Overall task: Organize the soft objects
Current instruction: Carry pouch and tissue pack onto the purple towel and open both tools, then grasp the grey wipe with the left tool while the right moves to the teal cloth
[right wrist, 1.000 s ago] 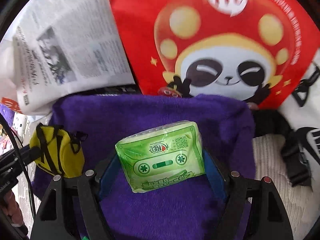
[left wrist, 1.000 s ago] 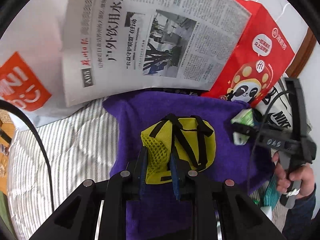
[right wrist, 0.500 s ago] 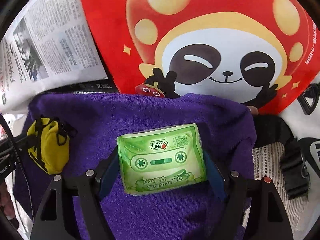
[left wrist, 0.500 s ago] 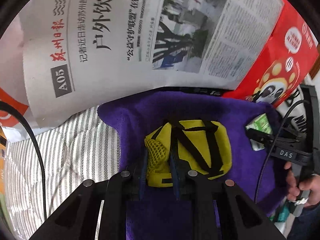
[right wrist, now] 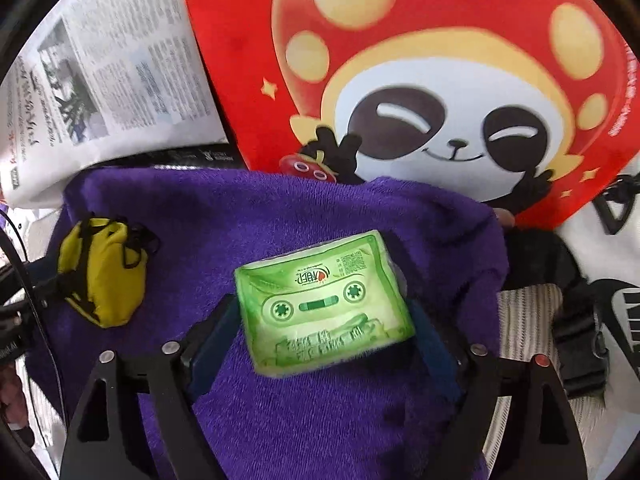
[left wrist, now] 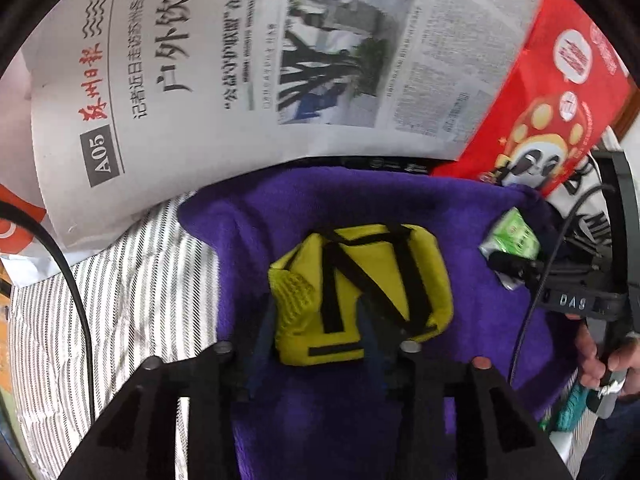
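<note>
My left gripper (left wrist: 316,320) is shut on a small yellow pouch (left wrist: 360,292) with black straps and holds it over a purple towel (left wrist: 400,208). My right gripper (right wrist: 324,320) is shut on a green tissue pack (right wrist: 320,304) printed like a cassette, above the same towel (right wrist: 320,420). The pouch also shows at the left of the right wrist view (right wrist: 102,276). The tissue pack (left wrist: 514,236) and the right gripper's body show at the right of the left wrist view.
A newspaper (left wrist: 240,72) leans behind the towel. A red panda bag (right wrist: 420,80) stands to its right. Striped bedding (left wrist: 120,280) lies left of the towel. A black and white bag with buckles (right wrist: 600,300) lies at the right.
Both grippers have moved forward toward the newspaper and the red bag, carrying the pouch and the tissue pack farther over the towel. Both grips are unchanged.
</note>
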The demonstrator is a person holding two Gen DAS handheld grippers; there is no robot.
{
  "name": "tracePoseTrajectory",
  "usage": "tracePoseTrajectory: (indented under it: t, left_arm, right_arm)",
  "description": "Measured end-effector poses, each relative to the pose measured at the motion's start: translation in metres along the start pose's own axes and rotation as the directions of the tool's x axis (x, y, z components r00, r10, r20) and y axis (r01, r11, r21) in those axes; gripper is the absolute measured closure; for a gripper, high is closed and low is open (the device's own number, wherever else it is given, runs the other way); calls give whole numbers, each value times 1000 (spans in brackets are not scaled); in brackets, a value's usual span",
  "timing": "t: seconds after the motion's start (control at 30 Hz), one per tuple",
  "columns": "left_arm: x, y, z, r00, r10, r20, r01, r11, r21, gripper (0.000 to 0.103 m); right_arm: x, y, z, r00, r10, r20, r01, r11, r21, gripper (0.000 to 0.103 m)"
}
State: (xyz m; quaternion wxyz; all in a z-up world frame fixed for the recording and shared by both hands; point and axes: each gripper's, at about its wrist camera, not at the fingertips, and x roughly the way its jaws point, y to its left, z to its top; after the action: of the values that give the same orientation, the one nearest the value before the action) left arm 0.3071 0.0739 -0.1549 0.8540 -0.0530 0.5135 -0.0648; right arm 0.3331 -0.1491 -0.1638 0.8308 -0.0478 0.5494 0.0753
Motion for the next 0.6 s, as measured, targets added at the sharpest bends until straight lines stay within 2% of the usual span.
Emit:
tracePoseTrajectory:
  t: [0.1,0.3,0.47,0.6]
  left_arm:
    - [-6,-7,-4,1000,-6,2,6,1000,16,50]
    - [-34,-12,-12,1000,-8,25,7,1000,9,49]
    - [-69,-18,-31,999,-17,50,16,999,32,46]
    - [-88,-19,-51,998,-20,52,18,999,49,46]
  right_arm:
    - [-20,2,-1,999,-14,32,15,1000,-3,15]
    - [-71,5,-12,996,-23,85,23,1000,5,15]
    - [-111,1,-42,993,-25,113,20,999,48,15]
    - [-143,-16,-82,991,24,134,-35,996,87,15]
